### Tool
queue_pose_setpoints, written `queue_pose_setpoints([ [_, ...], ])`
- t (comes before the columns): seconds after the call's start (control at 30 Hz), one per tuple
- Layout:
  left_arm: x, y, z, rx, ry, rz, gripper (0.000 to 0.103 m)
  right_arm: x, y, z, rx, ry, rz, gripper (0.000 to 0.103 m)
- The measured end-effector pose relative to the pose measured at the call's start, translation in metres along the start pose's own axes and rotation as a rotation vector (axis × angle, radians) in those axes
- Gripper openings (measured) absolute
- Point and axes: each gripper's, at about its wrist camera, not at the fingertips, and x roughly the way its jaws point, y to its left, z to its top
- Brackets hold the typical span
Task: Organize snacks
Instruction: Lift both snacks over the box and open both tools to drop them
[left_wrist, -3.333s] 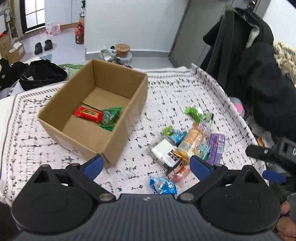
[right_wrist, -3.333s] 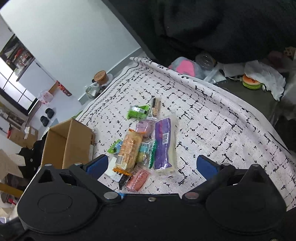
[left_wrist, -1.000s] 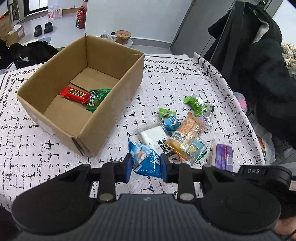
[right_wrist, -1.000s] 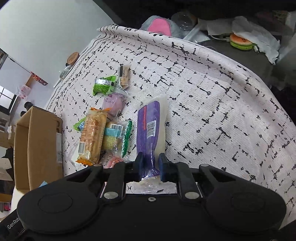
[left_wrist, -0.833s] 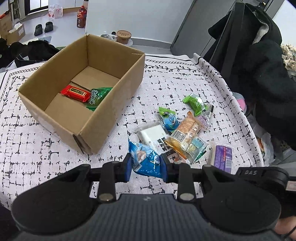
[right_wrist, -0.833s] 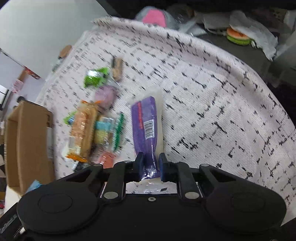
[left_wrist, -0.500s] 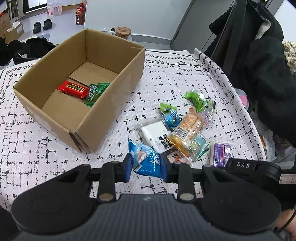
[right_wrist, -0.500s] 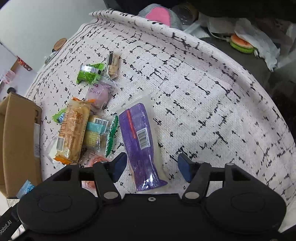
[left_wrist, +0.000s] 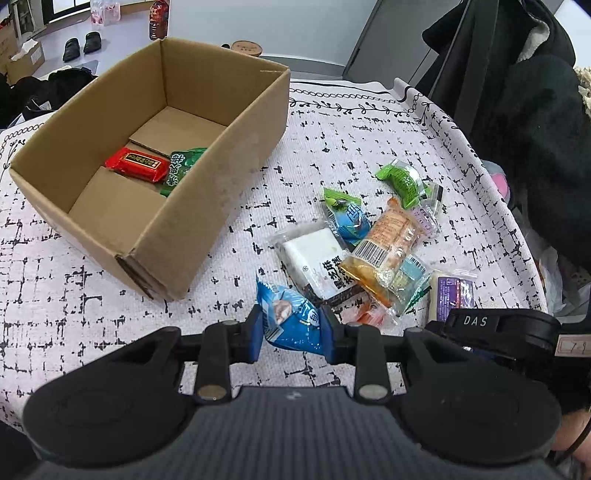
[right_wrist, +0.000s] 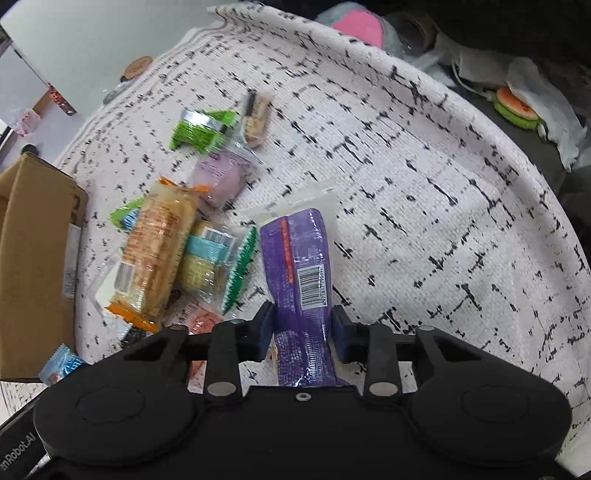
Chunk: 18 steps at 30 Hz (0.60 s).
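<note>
An open cardboard box (left_wrist: 236, 147) stands on the patterned tablecloth with a red packet (left_wrist: 136, 164) and a green packet (left_wrist: 181, 168) inside. My left gripper (left_wrist: 291, 332) is shut on a blue snack packet (left_wrist: 291, 317), held just right of the box's near corner. A pile of loose snacks lies to the right, among them a white packet (left_wrist: 314, 258) and an orange cracker packet (right_wrist: 155, 254). My right gripper (right_wrist: 303, 332) straddles the long purple packet (right_wrist: 299, 258) at the pile's right edge. Its jaws are closing and both pads touch the wrapper.
Black coats (left_wrist: 517, 110) hang over a chair past the table's right edge. The tablecloth's curved edge (right_wrist: 535, 206) runs close to the right gripper, with clutter and a pink object (right_wrist: 354, 26) beyond. Green packets (right_wrist: 199, 129) lie at the pile's far end.
My right gripper let go of the purple packet's end, opened wide, shifted farther along the packet and is closing on it again. The left gripper kept hold of the blue packet, nearly still.
</note>
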Motion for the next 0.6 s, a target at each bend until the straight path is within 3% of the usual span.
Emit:
queue_pose_setpoints([
  [0.2,-0.008,-0.001,0.002,0.012,-0.018,0.002,0.03,-0.017,-0.005,0.003,0.047,-0.06,0.044,0.029],
  [0.6,-0.03,-0.011,0.011,0.065,-0.072,0.014,0.03,-0.06,0.003,0.006,0.066,-0.204,0.223,0.029],
])
